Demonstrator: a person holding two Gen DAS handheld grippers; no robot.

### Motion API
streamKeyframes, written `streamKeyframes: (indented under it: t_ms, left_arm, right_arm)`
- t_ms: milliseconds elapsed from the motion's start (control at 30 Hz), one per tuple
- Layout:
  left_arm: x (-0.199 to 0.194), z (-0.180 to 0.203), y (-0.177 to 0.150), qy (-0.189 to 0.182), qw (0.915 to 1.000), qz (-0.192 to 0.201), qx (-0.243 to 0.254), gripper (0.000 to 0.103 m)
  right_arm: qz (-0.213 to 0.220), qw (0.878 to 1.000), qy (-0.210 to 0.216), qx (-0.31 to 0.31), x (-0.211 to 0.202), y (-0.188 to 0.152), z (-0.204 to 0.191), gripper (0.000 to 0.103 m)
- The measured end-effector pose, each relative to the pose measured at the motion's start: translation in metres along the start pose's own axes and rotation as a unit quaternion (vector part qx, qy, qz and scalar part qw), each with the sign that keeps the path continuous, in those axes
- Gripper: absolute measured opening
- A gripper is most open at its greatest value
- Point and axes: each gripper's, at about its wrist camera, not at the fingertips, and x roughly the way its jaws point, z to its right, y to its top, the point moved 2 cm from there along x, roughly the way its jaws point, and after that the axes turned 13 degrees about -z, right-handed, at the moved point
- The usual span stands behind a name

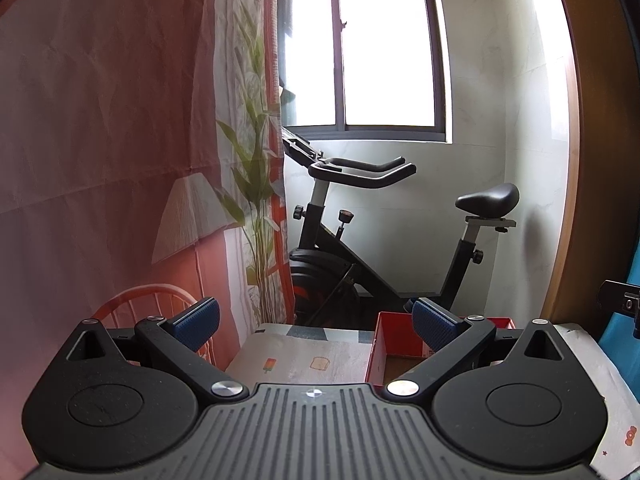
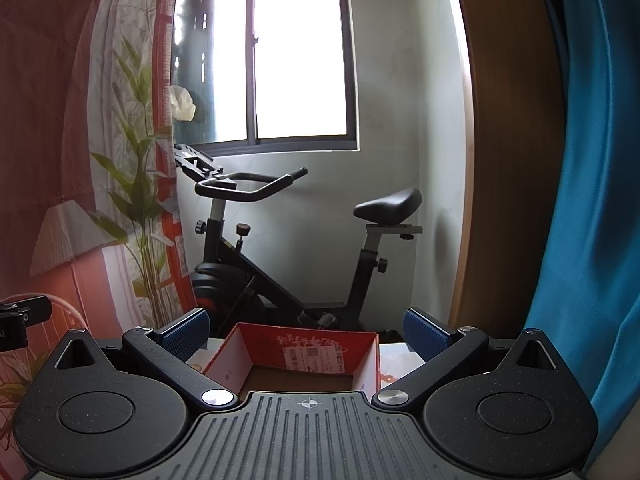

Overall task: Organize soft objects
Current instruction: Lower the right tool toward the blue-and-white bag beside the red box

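Observation:
A red cardboard box with a white inside and an open top stands on the table, straight ahead of my right gripper. That gripper is open, its blue pads wide apart with nothing between them. In the left wrist view the same red box lies to the right, partly behind the right finger. My left gripper is open too and holds nothing. It points over a patterned tablecloth. No soft objects show in either view.
A black exercise bike stands beyond the table under a bright window. A printed curtain with a plant and lamp picture hangs on the left. A blue curtain and wooden panel fill the right.

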Motion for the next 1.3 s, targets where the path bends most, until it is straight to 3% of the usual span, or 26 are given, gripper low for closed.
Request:
streamKeyframes:
  t_ms: [333,500,633,733,867,1000,1100,1300]
  left_arm:
    - [0.041,0.004,-0.013,0.019,0.9991,-0.031,0.023,0.103]
    - [0.087,-0.006,-0.031,-0.023,0.9959,-0.087,0.006,0.103]
    - [0.13,-0.02,-0.055,-0.062,0.9874,-0.14,-0.037,0.103]
    - [0.154,-0.025,-0.072,-0.047,0.9841,-0.166,-0.041,0.103]
    - [0.174,-0.022,-0.087,-0.011,0.9842,-0.177,-0.005,0.103]
    - [0.196,-0.027,-0.098,-0.028,0.9808,-0.193,-0.007,0.103]
    - [0.208,-0.035,-0.107,-0.051,0.9765,-0.205,-0.042,0.103]
    - [0.225,-0.032,-0.112,-0.034,0.972,-0.229,-0.037,0.103]
  right_arm:
    - [0.004,0.999,0.03,0.023,0.03,-0.021,0.011,0.103]
    - [-0.001,0.998,0.054,0.04,0.06,-0.037,0.019,0.103]
    - [-0.028,0.998,0.041,0.039,0.094,-0.059,0.021,0.103]
    - [-0.07,0.996,0.041,0.041,0.123,-0.078,0.021,0.103]
    - [-0.122,0.99,0.05,0.044,0.158,-0.099,0.019,0.103]
    - [-0.135,0.988,0.045,0.055,0.179,-0.117,0.022,0.103]
    - [-0.151,0.986,0.046,0.062,0.193,-0.126,0.024,0.103]
    - [-0.169,0.984,0.03,0.051,0.212,-0.141,0.024,0.103]
